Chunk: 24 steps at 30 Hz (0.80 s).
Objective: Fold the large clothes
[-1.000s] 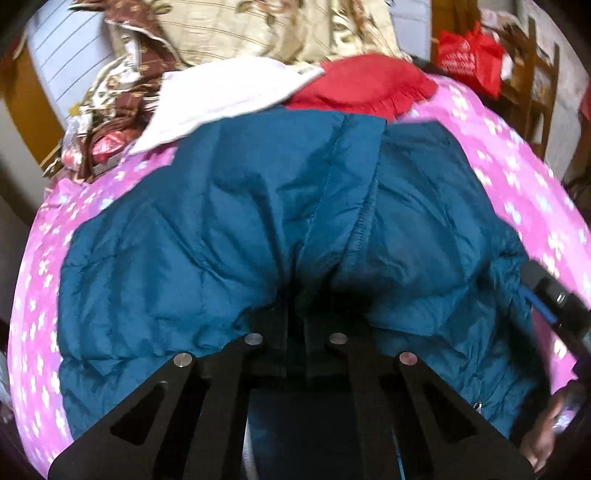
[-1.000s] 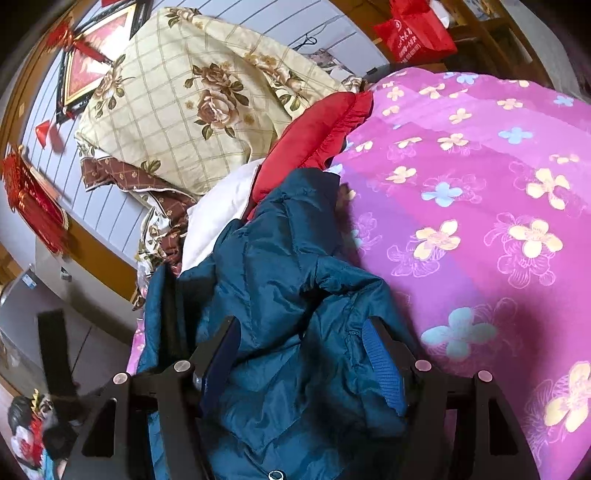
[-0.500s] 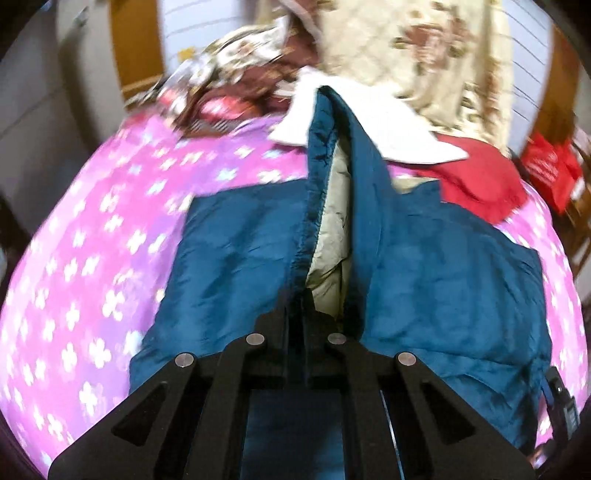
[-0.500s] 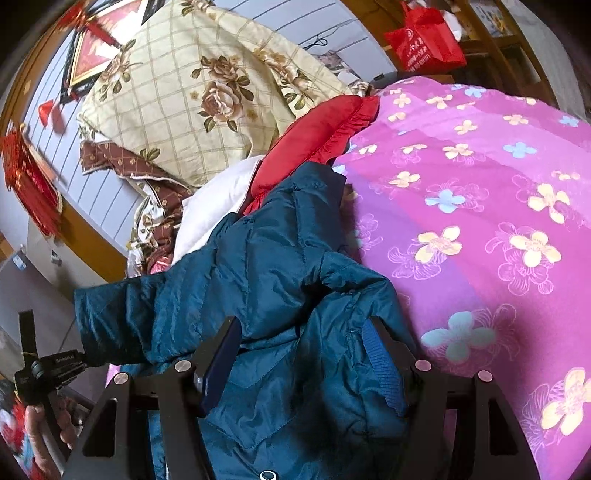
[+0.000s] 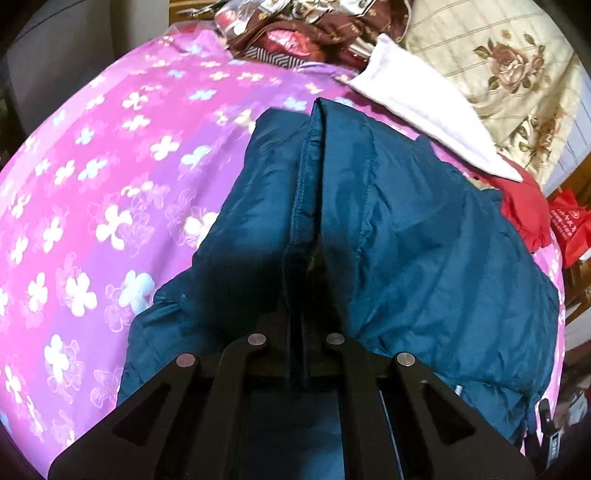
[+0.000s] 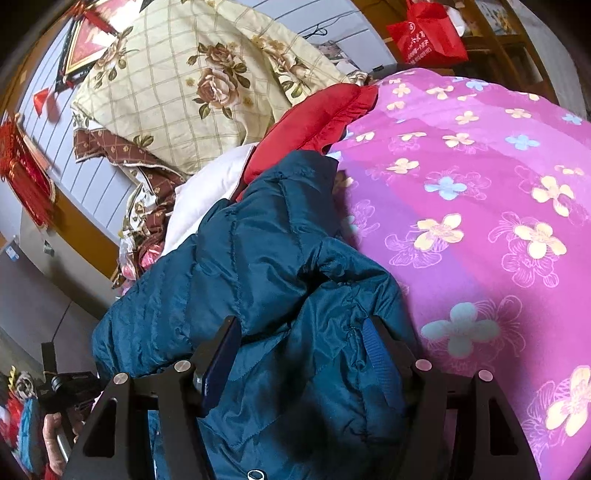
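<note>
A teal puffer jacket (image 5: 424, 236) lies on a pink flowered bedspread (image 5: 92, 192). My left gripper (image 5: 301, 295) is shut on a seamed edge of the jacket, and the cloth hides its tips. That edge runs away from it as a raised fold. In the right wrist view the jacket (image 6: 258, 266) is bunched up between the blue pads (image 6: 376, 350) of my right gripper (image 6: 299, 354), which press on the bulk from both sides. The left gripper (image 6: 62, 384) and the hand holding it show at the lower left there.
At the bed's head lie a white cloth (image 5: 417, 99), a red ruffled cushion (image 6: 314, 122), a cream rose-print quilt (image 6: 192, 81) and brown patterned bedding (image 5: 314, 22). A red bag (image 6: 424, 33) hangs beyond the bed. Bare bedspread (image 6: 498, 203) spreads to the right of the jacket.
The left gripper has swung sideways and rolled, drawing the jacket's edge out and lower, away from the right gripper. The pale lining that showed has closed over. The right gripper has stayed put.
</note>
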Motion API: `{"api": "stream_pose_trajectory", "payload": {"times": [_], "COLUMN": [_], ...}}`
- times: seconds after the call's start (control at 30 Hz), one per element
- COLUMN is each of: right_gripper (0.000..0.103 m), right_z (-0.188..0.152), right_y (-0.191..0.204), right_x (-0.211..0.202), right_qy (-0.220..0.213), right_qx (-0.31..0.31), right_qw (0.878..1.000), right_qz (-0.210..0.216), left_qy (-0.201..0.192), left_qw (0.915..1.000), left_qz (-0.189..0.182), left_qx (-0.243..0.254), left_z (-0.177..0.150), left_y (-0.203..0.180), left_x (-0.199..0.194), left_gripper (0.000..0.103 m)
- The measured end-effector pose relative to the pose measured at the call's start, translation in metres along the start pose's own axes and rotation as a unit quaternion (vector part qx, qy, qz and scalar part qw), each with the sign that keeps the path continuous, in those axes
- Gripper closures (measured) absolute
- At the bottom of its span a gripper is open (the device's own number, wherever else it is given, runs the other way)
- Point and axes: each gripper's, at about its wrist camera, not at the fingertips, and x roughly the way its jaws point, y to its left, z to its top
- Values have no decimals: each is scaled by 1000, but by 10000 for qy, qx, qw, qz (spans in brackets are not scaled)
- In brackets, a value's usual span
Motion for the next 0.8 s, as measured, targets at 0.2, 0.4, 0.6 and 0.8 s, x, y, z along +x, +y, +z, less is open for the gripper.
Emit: {"api": "stream_pose_trajectory", "payload": {"times": [0.2,0.4,0.6,0.8], "right_gripper": [36,35,35,34], "right_z": [0,-2,-3,-5], "right_y": [-2,-1,-1,-3], "right_x": [3,6,8,9], "right_qy": [62,98,97,100], "right_qx": [-12,-53,-46,-2], "right_qw": [10000,9999,9999,9999], "right_qz": [-8,-30,-51,-6], "left_qy": [-40,-56,-274,-321], "left_qw": [9996,9996,9989,9988], "left_qz": [185,210,272,315], "left_qx": [189,168,265,169], "left_z": [-3,-4,-12,-17], "left_y": [-4,1,8,19], "left_x": [10,0,-30,-46], "left_gripper": [100,92,64,54]}}
